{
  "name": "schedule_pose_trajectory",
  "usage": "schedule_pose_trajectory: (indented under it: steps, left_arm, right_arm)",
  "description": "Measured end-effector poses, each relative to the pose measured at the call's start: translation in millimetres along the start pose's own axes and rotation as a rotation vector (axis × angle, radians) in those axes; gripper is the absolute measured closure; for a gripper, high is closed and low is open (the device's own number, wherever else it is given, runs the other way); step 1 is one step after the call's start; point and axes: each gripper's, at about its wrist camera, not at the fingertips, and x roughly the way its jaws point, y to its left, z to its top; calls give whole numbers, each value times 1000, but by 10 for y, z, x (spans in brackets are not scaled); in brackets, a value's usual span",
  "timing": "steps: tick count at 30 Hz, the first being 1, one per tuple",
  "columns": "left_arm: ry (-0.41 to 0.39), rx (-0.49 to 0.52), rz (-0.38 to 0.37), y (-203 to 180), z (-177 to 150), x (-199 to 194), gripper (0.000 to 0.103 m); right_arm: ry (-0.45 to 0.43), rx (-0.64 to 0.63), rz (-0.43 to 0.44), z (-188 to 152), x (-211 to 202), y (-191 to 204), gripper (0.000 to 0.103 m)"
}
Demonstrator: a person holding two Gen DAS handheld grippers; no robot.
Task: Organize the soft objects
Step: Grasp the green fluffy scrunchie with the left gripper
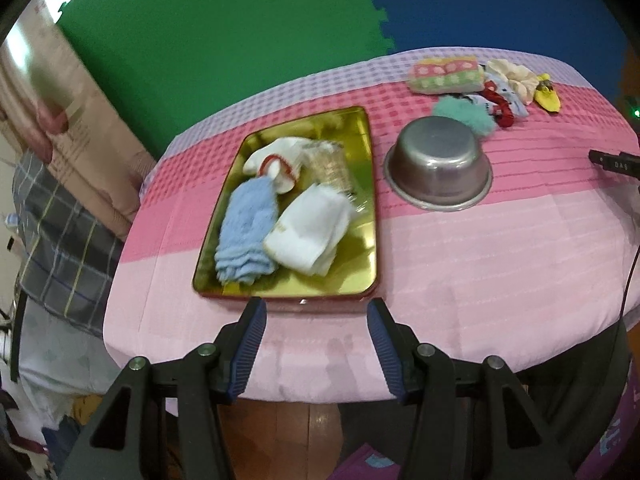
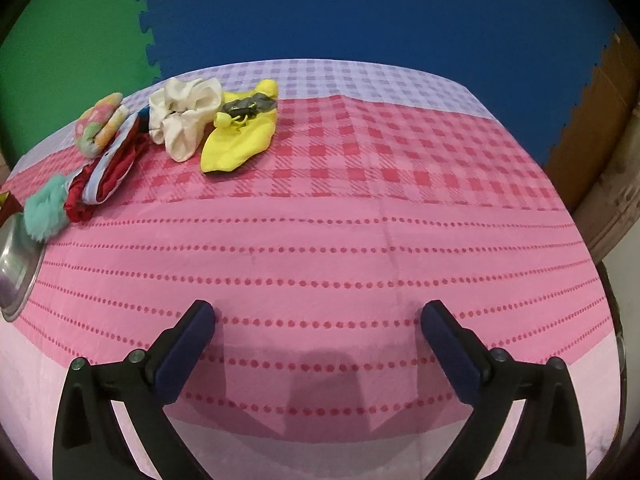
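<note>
A gold tray [image 1: 362,208] holds a blue fluffy cloth [image 1: 246,236], a folded white cloth [image 1: 308,232], a white sock with red trim [image 1: 272,158] and a beige item [image 1: 330,168]. My left gripper [image 1: 316,312] is open and empty, just in front of the tray's near edge. At the far side lie a pink-green towel [image 1: 444,72], a cream scrunchie [image 2: 186,118], a yellow sock [image 2: 240,136], a red-and-blue item [image 2: 112,172] and a teal puff [image 2: 46,208]. My right gripper [image 2: 318,316] is open and empty over bare cloth, well short of them.
An upturned metal bowl [image 1: 438,164] stands right of the tray; its rim shows in the right wrist view [image 2: 18,264]. The pink checked tablecloth [image 2: 320,240] covers the table. A black device [image 1: 612,164] juts in at the right. Green and blue foam mats lie beyond.
</note>
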Motion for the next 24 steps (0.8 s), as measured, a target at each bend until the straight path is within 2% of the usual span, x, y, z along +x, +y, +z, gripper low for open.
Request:
schedule_pose_trajectory:
  steps: [4,9,11,13,15,17,18,21,24]
  left_arm:
    - [33,17,-94,-145,234,54,49]
    - [77,-22,-319,-259,808,158,49]
    - [80,-32,-374,-295,1071,238,49]
    - [79,-19,-408,-373,1343,345,49]
    - [73,30,-409,-498,1648,487,49]
    - [96,46,-437,-586,1867,620,49]
    - [122,32,-482,-636,2014,729,49]
    - [167,-47,-540,-648,2264,1007,49]
    - [260,-127,-599,-671,2436,1354,49]
  right_arm:
    - [0,0,1,8,8,-2,1]
    - [-1,1,8,21,23,-21,1]
    - [-1,2,8,10,8,-18,1]
    - [-4,3,15,13,9,-27,1]
    - [-8,3,26,8,-11,-18,1]
    - [-13,5,36,-9,-47,-1,1]
    - [-17,7,46,0,-47,-6,1]
    - [-25,16,61,-6,-62,-16,1]
    - [-36,26,80,-18,-81,-27,1]
